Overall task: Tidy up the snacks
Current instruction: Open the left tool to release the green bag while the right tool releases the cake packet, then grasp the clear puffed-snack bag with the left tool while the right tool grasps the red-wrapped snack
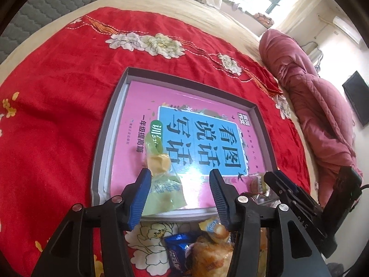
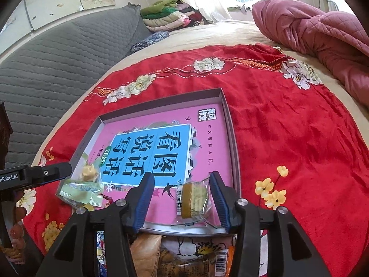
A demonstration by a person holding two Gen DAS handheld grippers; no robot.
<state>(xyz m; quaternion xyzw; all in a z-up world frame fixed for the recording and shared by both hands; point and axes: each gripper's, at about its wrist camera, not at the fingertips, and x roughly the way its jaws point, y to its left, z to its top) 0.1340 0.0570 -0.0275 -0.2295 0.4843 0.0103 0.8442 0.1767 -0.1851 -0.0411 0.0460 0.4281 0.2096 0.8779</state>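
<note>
A grey tray (image 1: pixel 101 138) lined with a pink book lies on a red floral blanket. In its near left corner rests a green packet (image 1: pixel 161 184) holding a yellow pastry. My left gripper (image 1: pixel 179 173) stands open over it: the left pad lies against the wrapper and the right pad is well clear. In the right wrist view, a clear-wrapped round cake (image 2: pixel 193 198) lies on the book near the tray's (image 2: pixel 233 138) front right corner. It sits between the open fingers of my right gripper (image 2: pixel 182 175), close to the right pad. The green packet (image 2: pixel 80 189) shows at the left.
Loose snacks are piled just in front of the tray: a blue packet (image 1: pixel 177 251) and orange bags (image 1: pixel 212 249). A bunched pink quilt (image 2: pixel 322 34) lies at the far right, a grey padded headboard (image 2: pixel 57 53) at the left, and folded clothes (image 2: pixel 166 16) behind.
</note>
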